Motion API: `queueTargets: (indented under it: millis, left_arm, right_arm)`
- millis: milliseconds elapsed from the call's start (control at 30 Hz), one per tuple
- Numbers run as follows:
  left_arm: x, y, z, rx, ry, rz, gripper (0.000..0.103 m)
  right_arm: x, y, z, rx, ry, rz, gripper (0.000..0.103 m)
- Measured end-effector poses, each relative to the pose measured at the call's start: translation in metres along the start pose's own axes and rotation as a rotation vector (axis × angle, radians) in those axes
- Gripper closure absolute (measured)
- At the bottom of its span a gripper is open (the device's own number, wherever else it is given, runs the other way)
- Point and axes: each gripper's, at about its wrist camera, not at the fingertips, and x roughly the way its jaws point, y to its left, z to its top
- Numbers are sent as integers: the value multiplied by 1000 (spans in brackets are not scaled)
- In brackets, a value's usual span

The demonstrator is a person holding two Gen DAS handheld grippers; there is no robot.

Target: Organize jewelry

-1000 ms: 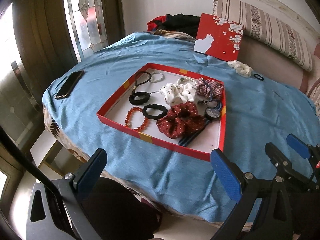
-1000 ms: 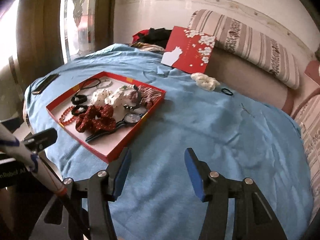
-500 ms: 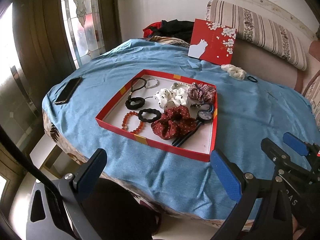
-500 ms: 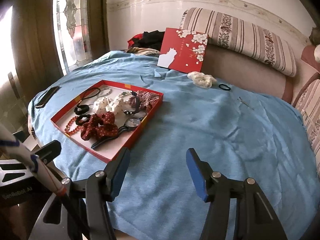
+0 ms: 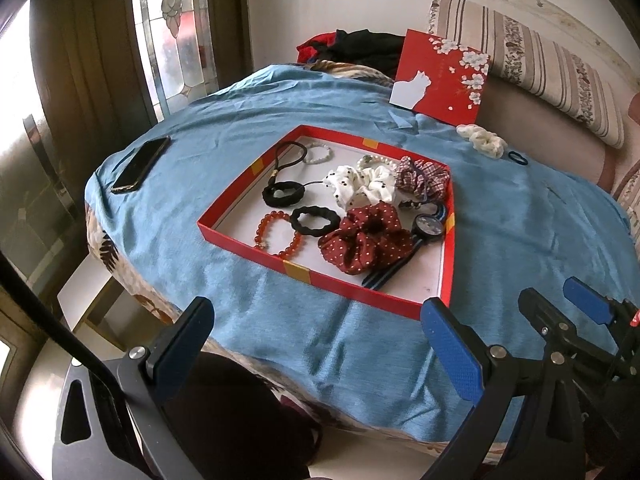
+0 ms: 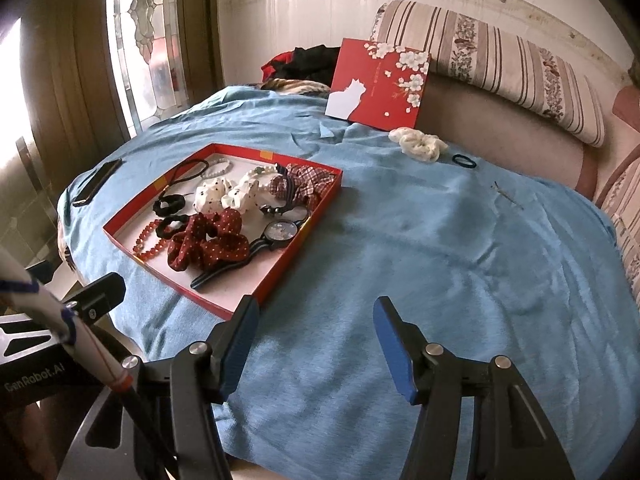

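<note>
A shallow red tray (image 5: pixel 320 280) lies on the blue cloth. It holds a dark red dotted scrunchie (image 5: pixel 366 240), a white dotted scrunchie (image 5: pixel 360 186), a plaid scrunchie (image 5: pixel 422 178), a watch (image 5: pixel 428 226), a red bead bracelet (image 5: pixel 276 234) and black hair ties (image 5: pixel 282 194). Outside it, far right, lie a cream scrunchie (image 6: pixel 418 142) and a dark hair tie (image 6: pixel 464 161). My left gripper (image 5: pixel 316 344) hangs open at the tray's near edge, empty. My right gripper (image 6: pixel 316 332) is open over bare cloth, right of the tray's near corner (image 6: pixel 248 308).
A red lid with a white cat (image 6: pixel 380 84) leans on the striped cushion (image 6: pixel 500 60) at the back. A dark phone (image 5: pixel 140 164) lies on the cloth at the left. A thin hairpin (image 6: pixel 508 194) rests at the far right. The table edge drops off just under both grippers.
Both views have drawn slightly back from the tray, and the right view has rolled a little. Nothing on the cloth or in the tray has moved. Both grippers stay empty.
</note>
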Motion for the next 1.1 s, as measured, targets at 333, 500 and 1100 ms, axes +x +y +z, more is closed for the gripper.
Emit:
queueTargets:
  millis: [333, 500, 1100]
  left_arm:
    - [9, 11, 3, -24, 11, 0, 0]
    - [12, 16, 3, -35, 15, 6, 0]
    - [14, 23, 4, -49, 9, 30, 0]
  right_arm:
    - [8, 12, 3, -24, 18, 3, 39]
    - [9, 19, 3, -44, 18, 7, 38]
    - [17, 21, 1, -39, 39, 17, 37]
